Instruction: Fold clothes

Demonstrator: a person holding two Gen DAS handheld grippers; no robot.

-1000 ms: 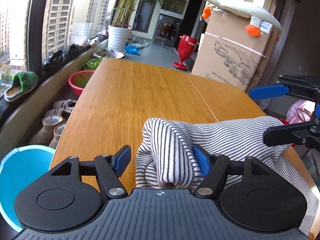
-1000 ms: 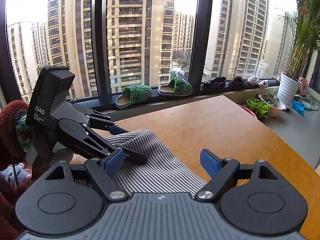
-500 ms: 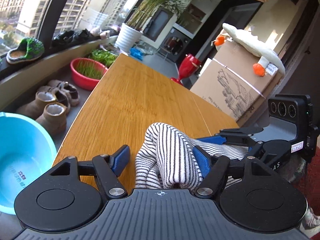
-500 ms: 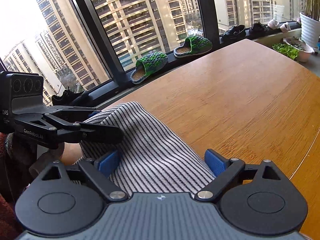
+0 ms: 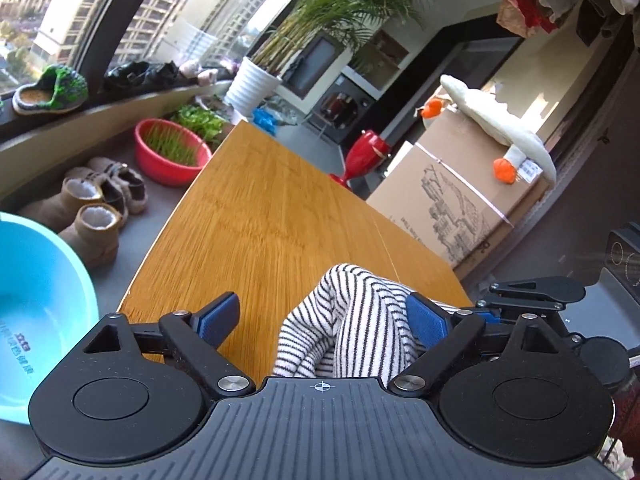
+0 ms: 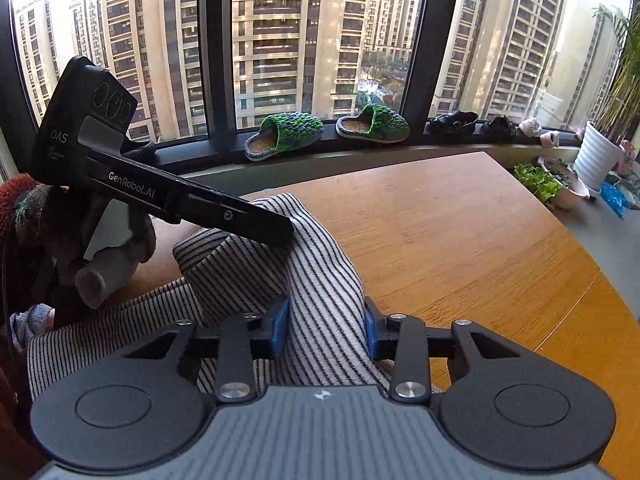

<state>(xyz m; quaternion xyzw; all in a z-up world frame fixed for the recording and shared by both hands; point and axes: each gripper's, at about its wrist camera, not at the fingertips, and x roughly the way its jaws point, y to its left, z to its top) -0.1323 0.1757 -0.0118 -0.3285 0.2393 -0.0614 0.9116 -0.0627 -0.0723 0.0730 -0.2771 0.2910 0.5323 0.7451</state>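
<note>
Striped garment (image 6: 320, 248): a white cloth with thin dark stripes. It lies bunched on the near corner of the wooden table (image 6: 460, 232), between the two grippers.
Garment, left wrist view (image 5: 360, 320): one raised fold stands up between the fingers, close to the finger on the right side of this view.
Left gripper (image 5: 326, 318): the jaws are spread wide and are opening. The blue pad (image 5: 426, 322) on the right side touches the fold, the other pad (image 5: 218, 316) is well apart from the cloth, over bare wood. There is no pinch.
Left gripper, right wrist view (image 6: 256, 220): the black finger comes from the left and its tip rests on top of the raised fold.
Right gripper (image 6: 324, 330): the jaws are closing and a ridge of the striped cloth sits between them. Both blue pads press on this ridge from the two sides.
Person: a dark red sleeve (image 6: 16, 216) and a gloved hand (image 6: 100, 248) hold the handle of the left gripper.
Window sill: two green knitted slippers (image 6: 284, 136) lie on it, dark shoes further right.
Floor beside the table: a red basin (image 5: 172, 152), brown boots (image 5: 88, 208) and a light blue basin (image 5: 40, 280).
Behind the table: a cardboard box (image 5: 452, 192) with a white plush goose (image 5: 496, 124) on top.
</note>
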